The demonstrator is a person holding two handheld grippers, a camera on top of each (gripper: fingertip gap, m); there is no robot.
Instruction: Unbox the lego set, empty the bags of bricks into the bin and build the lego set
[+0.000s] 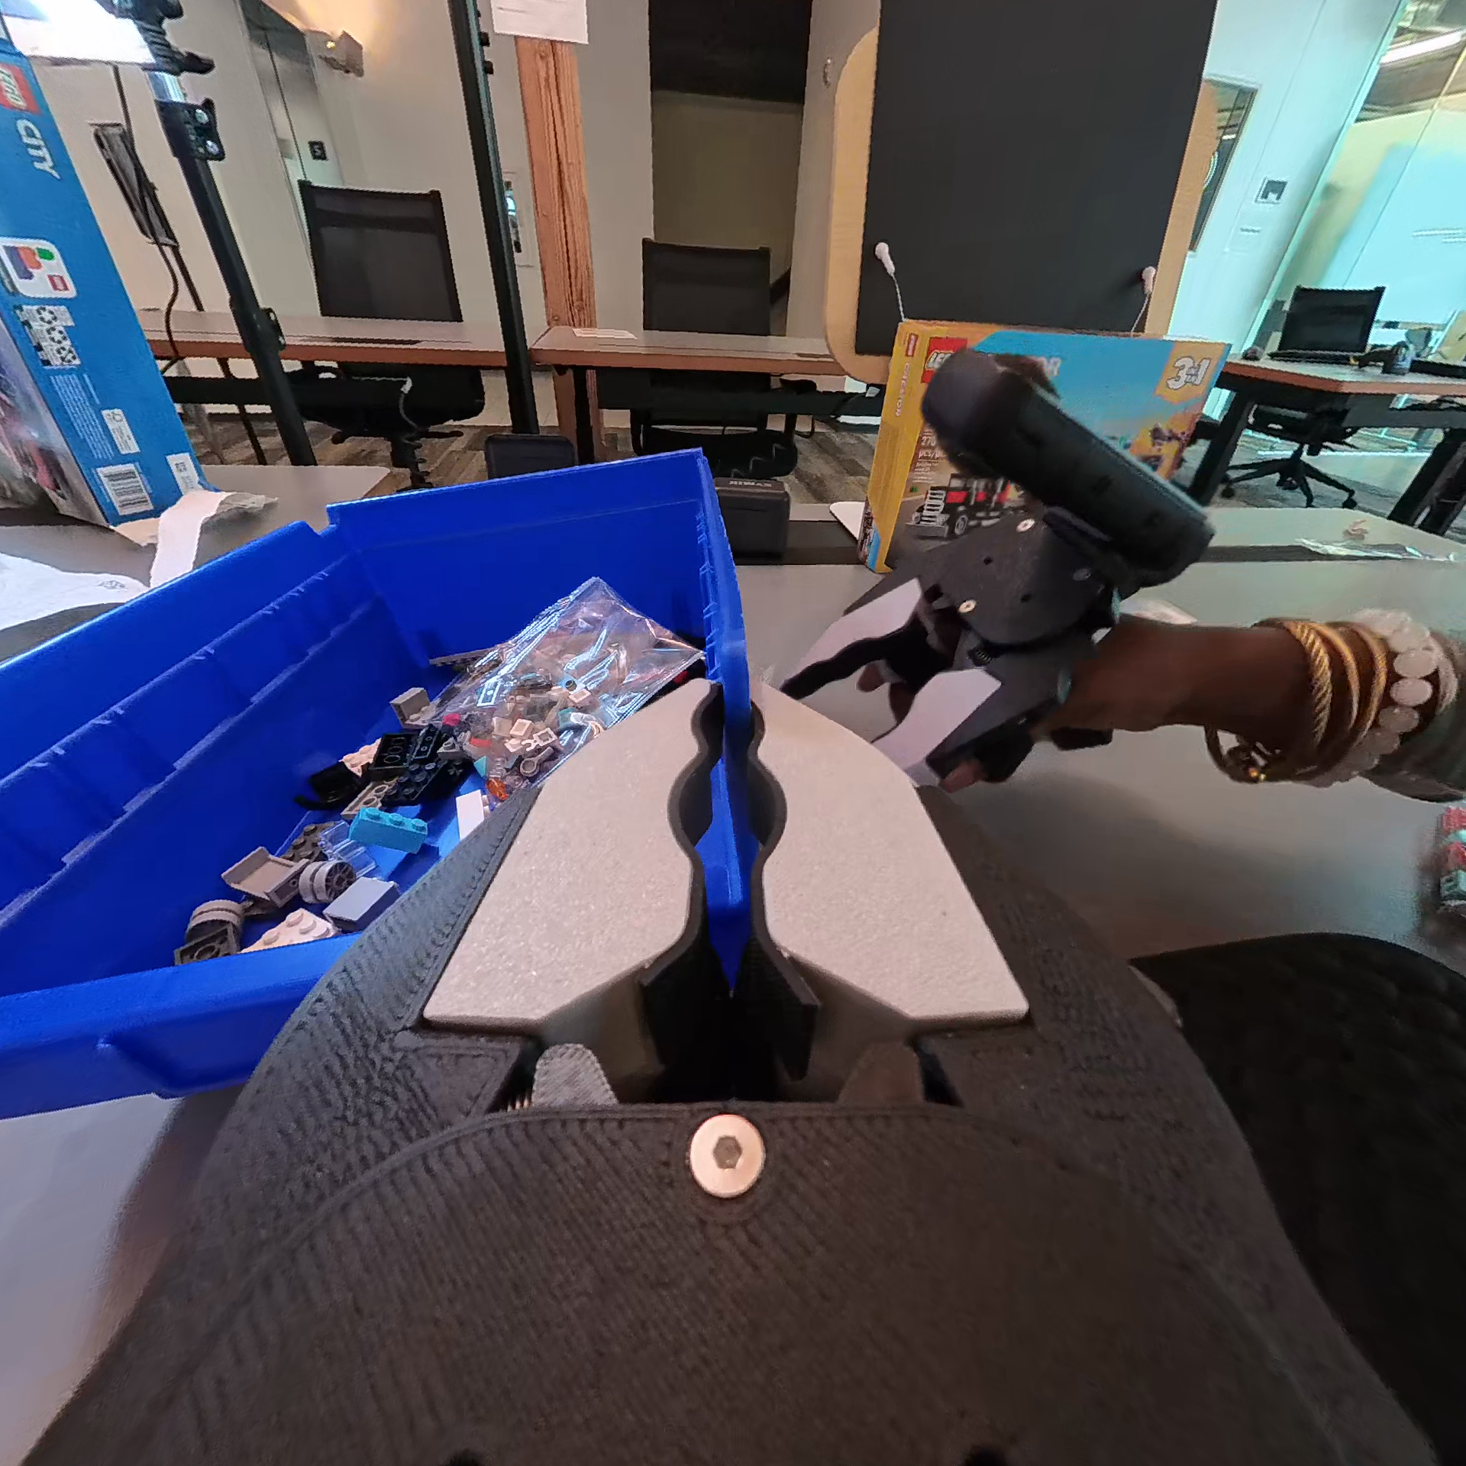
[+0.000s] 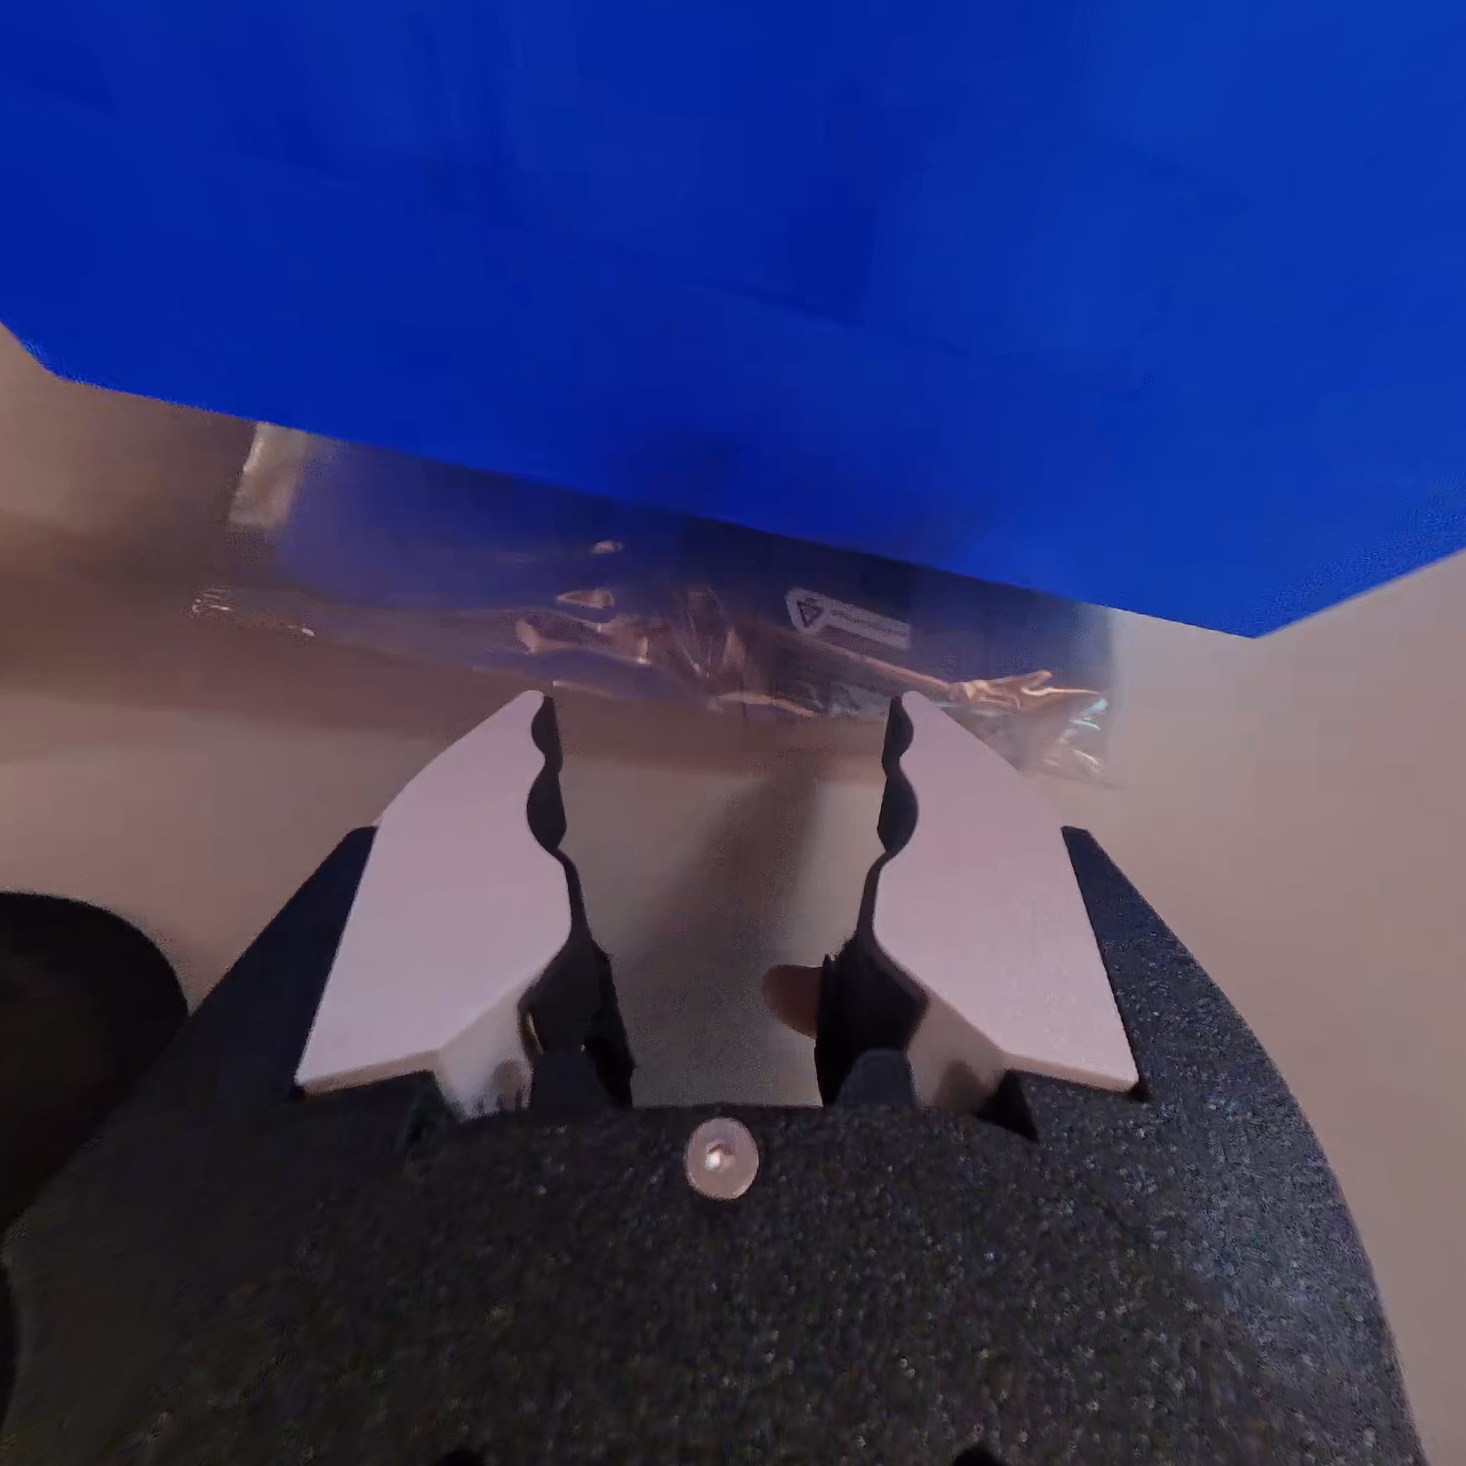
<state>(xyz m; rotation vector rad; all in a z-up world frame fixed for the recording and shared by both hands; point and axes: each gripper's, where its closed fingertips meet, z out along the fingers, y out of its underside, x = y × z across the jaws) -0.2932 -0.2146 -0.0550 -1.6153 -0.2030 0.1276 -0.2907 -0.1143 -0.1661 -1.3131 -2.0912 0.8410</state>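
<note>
A blue bin (image 1: 238, 698) sits on the grey table, holding loose bricks (image 1: 381, 825) and a clear bag of small bricks (image 1: 571, 674). My left gripper (image 1: 736, 698) is shut on the bin's right wall. My right gripper (image 1: 841, 714) shows in the left wrist view to the right of the bin, open, low over the table. In the right wrist view my right gripper (image 2: 718, 706) is open, facing the bin's blue outer wall (image 2: 714, 278). An empty, crumpled clear bag (image 2: 793, 642) lies on the table at the foot of that wall, just past the fingertips.
A blue lego box (image 1: 63, 317) stands at the far left with torn white paper (image 1: 190, 523) by it. A yellow and blue lego box (image 1: 1095, 412) stands behind the right gripper. A small brick assembly (image 1: 1448, 865) lies at the right edge. Chairs and desks stand beyond. Spacing between my two grippers at the tips: around 15 cm.
</note>
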